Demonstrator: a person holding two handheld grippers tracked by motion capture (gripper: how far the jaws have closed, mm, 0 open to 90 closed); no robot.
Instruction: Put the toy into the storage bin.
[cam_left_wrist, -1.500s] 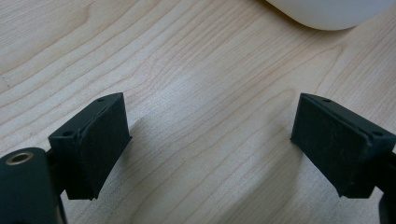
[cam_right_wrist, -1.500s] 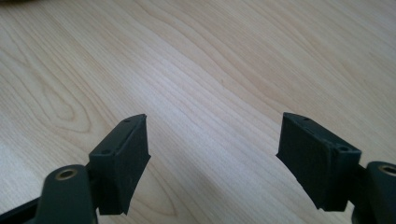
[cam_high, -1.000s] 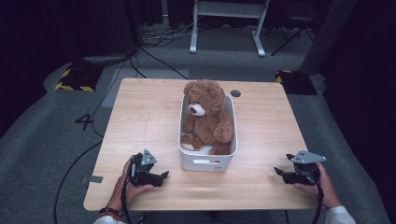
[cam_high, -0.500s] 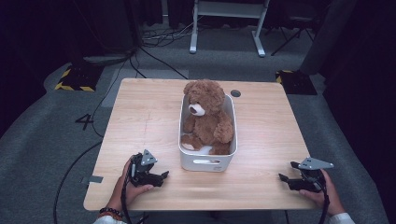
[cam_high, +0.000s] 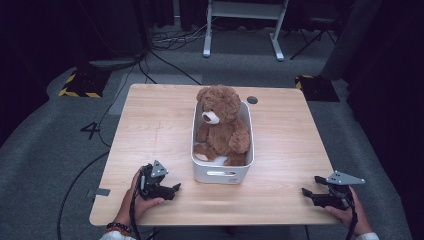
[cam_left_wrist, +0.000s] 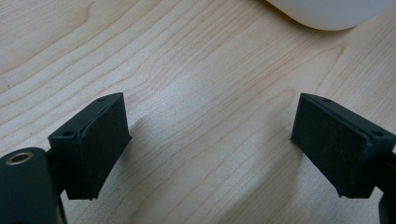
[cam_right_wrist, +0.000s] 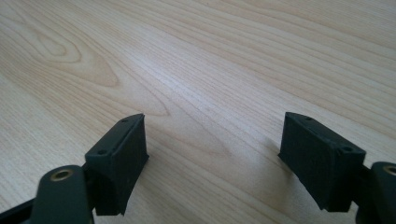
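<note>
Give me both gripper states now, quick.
Left gripper: open, holding nothing, over bare table.
Right gripper: open, holding nothing.

bear (cam_high: 222, 122): plush fur | bin (cam_high: 220, 172): smooth white plastic | table (cam_high: 150, 130): matt wood

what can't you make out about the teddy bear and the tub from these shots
- Teddy bear, high view: its legs and seat are hidden by the white tub wall.
- Tub, left gripper view: cut off by the top edge, just a corner shows.
- Dark round spot on the table, high view: too small to identify.
</note>
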